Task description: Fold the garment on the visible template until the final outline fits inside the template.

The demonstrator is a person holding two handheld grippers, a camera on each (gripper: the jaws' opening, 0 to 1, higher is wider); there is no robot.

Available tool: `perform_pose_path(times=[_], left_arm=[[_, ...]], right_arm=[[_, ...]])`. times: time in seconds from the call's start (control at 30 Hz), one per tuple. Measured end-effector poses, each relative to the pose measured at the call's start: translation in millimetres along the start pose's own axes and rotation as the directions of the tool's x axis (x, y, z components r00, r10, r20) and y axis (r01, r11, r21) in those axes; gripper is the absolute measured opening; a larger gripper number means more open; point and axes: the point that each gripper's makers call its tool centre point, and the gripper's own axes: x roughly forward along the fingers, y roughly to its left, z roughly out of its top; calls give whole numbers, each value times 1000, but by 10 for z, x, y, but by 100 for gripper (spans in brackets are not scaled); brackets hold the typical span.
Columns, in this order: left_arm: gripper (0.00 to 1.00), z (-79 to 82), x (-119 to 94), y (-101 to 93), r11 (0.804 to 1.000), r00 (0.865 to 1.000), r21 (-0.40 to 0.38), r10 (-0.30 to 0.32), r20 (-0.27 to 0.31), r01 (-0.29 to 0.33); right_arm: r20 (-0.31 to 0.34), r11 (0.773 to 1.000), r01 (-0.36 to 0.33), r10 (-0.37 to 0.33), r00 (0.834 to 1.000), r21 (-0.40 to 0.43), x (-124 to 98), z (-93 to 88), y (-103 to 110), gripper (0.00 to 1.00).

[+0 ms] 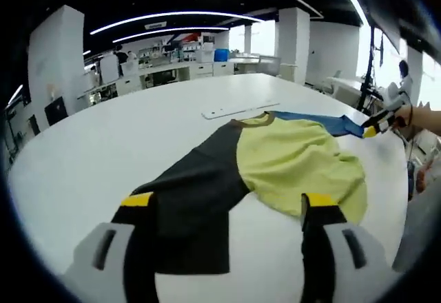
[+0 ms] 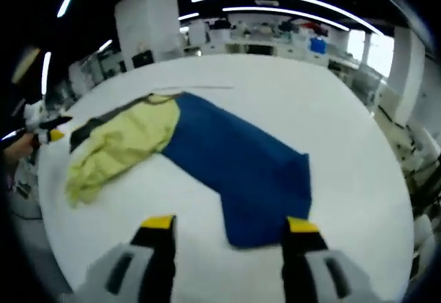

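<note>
A garment lies flat on the white table (image 1: 103,144), with a yellow middle (image 1: 296,158), a black part (image 1: 196,200) and a blue part (image 1: 317,120). My left gripper (image 1: 227,200) is open above the near end of the black part. In the right gripper view the blue part (image 2: 241,158) runs toward me, the yellow middle (image 2: 120,144) lies to its left and the black part (image 2: 89,129) beyond. My right gripper (image 2: 230,224) is open over the blue part's near end. Each gripper also appears in the other's view, the right gripper (image 1: 375,127) and the left gripper (image 2: 48,136).
A thin white strip (image 1: 241,109) lies on the table just beyond the garment's collar. A hand (image 1: 424,118) holds the right gripper at the table's edge. Desks, pillars and shelves (image 1: 172,65) stand far behind the table. Bare tabletop (image 2: 331,110) surrounds the garment.
</note>
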Motion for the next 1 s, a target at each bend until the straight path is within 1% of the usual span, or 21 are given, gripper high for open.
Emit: perform_pose_path(times=[0.03, 0.07, 0.13, 0.17, 0.27, 0.37, 0.47, 0.5, 0.57, 0.67, 0.77, 0.83, 0.9, 0.93, 0.97, 1.0], left_arm=[[86, 1, -9, -102, 1000, 1000, 3, -20, 2, 20], [87, -4, -12, -130, 1000, 1000, 4, -27, 3, 27], [86, -17, -22, -281, 999, 999, 4, -52, 7, 52], [85, -22, -22, -393, 997, 997, -5, -71, 9, 71], [84, -50, -29, -595, 994, 994, -20, -108, 13, 108], [81, -102, -25, -810, 990, 991, -21, -137, 4, 137], [74, -146, -9, -1044, 985, 985, -42, -171, -5, 170], [71, -156, -5, -1075, 985, 986, -41, -167, -4, 166], [69, -194, 12, -1152, 984, 985, -43, -172, -4, 172], [65, -245, 35, -1328, 981, 982, -33, -190, -12, 189], [59, -285, 71, -1453, 981, 980, -19, -195, -26, 194], [56, -327, 97, -1537, 978, 977, -1, -207, -45, 207], [51, -354, 120, -1622, 976, 975, 10, -215, -50, 216], [49, -390, 136, -1633, 975, 974, 10, -221, -53, 222], [48, -434, 157, -1689, 969, 968, 24, -243, -65, 245], [47, -477, 170, -1700, 967, 966, 40, -246, -82, 250]], right_arm=[[-5, 1000, 0, 0, 1000, -1, 0, -8, 6, 60], [-10, 1000, -3, 3, 1000, -3, 0, -17, 16, 59], [-12, 1000, -7, 7, 1000, -3, 2, -21, 38, 57], [-13, 1000, -7, 7, 1000, -6, -3, -19, 60, 56], [-20, 1000, -2, 1, 1000, -29, -4, -38, 68, 52], [-30, 998, -4, 2, 1000, -60, 18, -62, 56, 46], [-41, 996, -2, -1, 999, -87, 29, -73, 121, 41], [-42, 996, 3, -7, 999, -94, 27, -76, 106, 39], [-44, 993, 11, -16, 999, -116, 18, -80, 95, 34], [-52, 991, 15, -23, 998, -136, 17, -92, 96, 25], [-76, 987, 33, -46, 996, -157, 19, -122, 40, 17], [-79, 985, 34, -48, 996, -171, 22, -129, 39, 14], [-89, 983, 38, -55, 995, -181, 24, -149, 49, 13], [-93, 982, 40, -58, 994, -187, 24, -159, 52, 12], [-89, 981, 42, -60, 994, -188, 17, -153, 44, 11], [-91, 980, 45, -63, 994, -192, 12, -156, 34, 10]])
